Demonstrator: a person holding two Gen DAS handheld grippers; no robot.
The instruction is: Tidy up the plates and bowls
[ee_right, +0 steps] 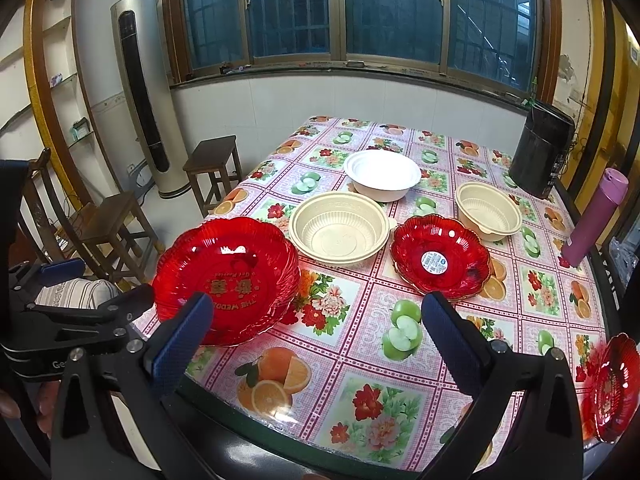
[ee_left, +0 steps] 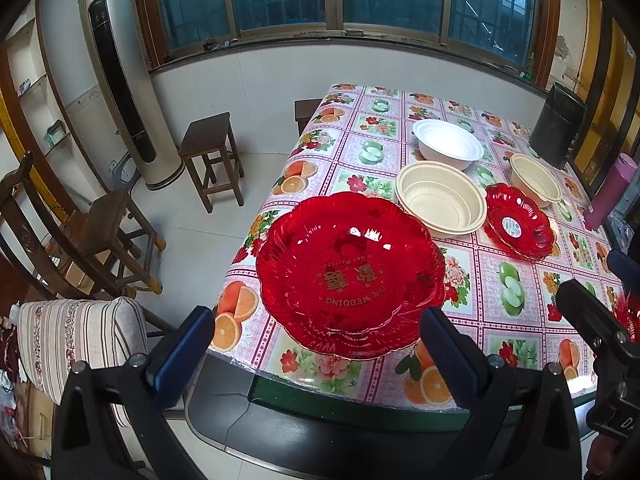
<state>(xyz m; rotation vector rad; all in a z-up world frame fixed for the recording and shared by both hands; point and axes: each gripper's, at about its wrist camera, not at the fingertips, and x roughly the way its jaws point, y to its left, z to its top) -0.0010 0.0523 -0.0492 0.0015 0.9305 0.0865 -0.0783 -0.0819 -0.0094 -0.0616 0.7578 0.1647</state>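
Well, both claws hung wide open over the near edge of the worktop (ee_right: 360, 360), neither one gripping anything. The left claw (ee_left: 316, 344) was spread just short of the big red plate (ee_left: 350, 276), which sat at the worktop's near left corner, its rim lying between the blue pads. The right claw (ee_right: 316, 332) was spread too, over bare cloth between that plate and the smaller red plate (ee_right: 440, 258). A third red plate (ee_right: 612, 388) sat at the near right edge. Beyond stood a cream bowl (ee_right: 340, 228), a second cream bowl (ee_right: 488, 210) and a white bowl (ee_right: 382, 174), all apart.

Judging by the layout, the first grasp looked like the big plate. The rim was scalloped and glossy, so the pinch wanted to land square on a lobe, deep enough not to slip. Lifting level mattered, since the plate overhung near the corner. Stacking plates by size, bowls nested separately, seemed the sensible order.
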